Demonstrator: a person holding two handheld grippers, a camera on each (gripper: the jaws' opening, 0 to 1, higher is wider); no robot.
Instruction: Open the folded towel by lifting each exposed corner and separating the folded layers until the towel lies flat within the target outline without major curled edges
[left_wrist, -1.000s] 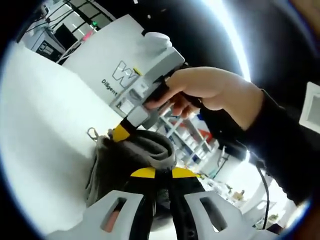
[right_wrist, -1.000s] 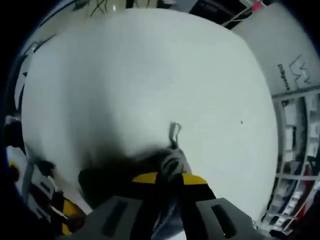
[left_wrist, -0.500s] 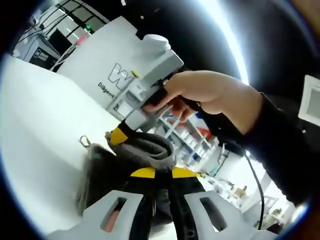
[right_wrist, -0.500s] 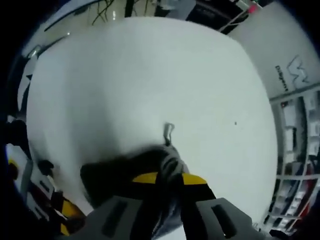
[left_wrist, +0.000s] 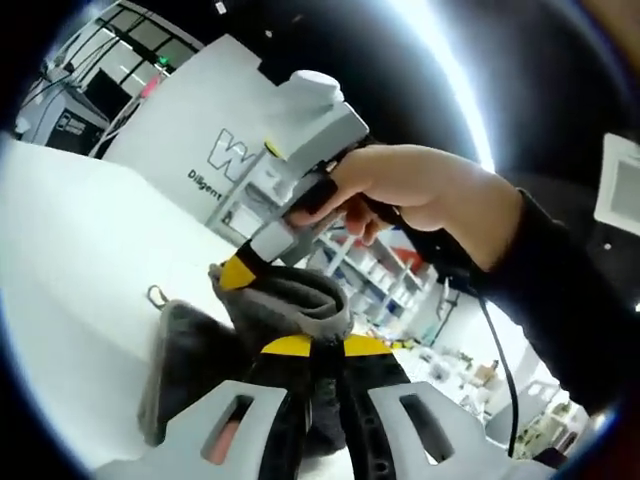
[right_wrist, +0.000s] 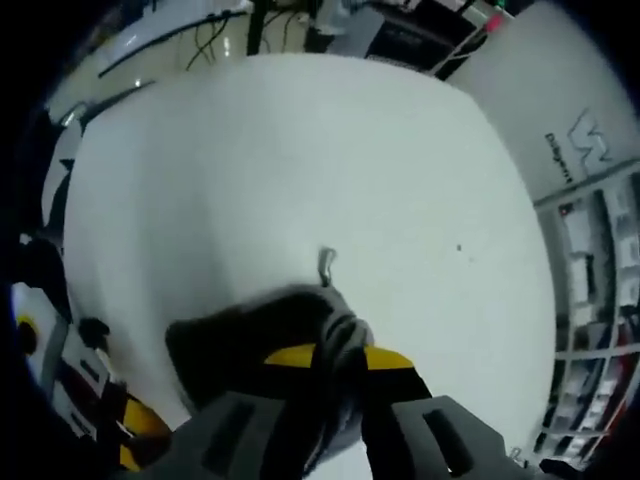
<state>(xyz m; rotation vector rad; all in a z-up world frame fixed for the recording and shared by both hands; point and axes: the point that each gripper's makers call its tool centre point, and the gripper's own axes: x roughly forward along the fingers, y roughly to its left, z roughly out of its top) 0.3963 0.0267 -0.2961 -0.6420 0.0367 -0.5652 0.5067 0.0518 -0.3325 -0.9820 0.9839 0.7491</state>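
In the left gripper view, the grey towel (left_wrist: 250, 330) hangs bunched above the white table (left_wrist: 70, 260). Its long axis runs from the left tongs (left_wrist: 327, 347) at 6 o'clock up toward 11 o'clock. A small hanging loop (left_wrist: 157, 296) sticks out at its 9 o'clock end. The left tongs are pinched together on a fold of the towel, yellow tips almost meeting with cloth between them. Just above, toward 11 o'clock, the right tongs (left_wrist: 232, 272) bite the top of the same bundle, held by a person's hand (left_wrist: 420, 195) in a dark sleeve (left_wrist: 560, 310).

In the right gripper view, the towel (right_wrist: 270, 335) is a dark crumpled mass at 6 to 7 o'clock over the table (right_wrist: 300, 170), its loop (right_wrist: 325, 265) pointing to 12 o'clock. The right tongs (right_wrist: 339, 357) are clamped on the cloth, with only the fabric between the tips.
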